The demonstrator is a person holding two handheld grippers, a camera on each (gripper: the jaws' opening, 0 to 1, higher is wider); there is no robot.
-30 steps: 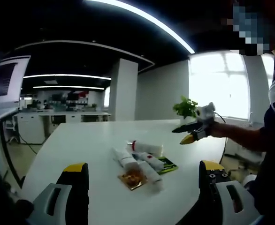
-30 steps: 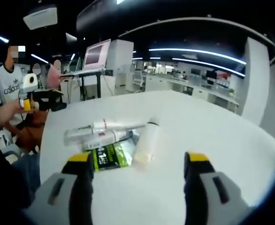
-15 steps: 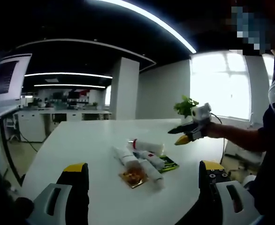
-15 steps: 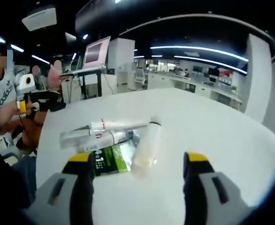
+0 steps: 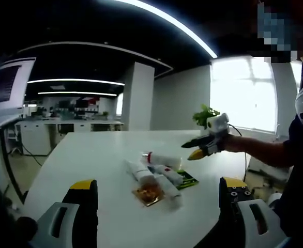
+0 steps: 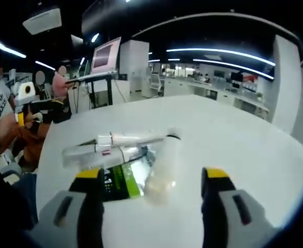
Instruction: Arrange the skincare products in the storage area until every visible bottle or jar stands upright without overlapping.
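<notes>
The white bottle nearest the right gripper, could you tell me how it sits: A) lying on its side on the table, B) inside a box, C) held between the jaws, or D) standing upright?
A: the white bottle lies flat on the table beside the green packet.

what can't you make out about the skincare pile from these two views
- Labels on the white tubes: too small and blurred in left gripper view.
- Green flat packet: partly covered by the cream bottle in right gripper view.
- Exact tube count: they overlap in both views.
</notes>
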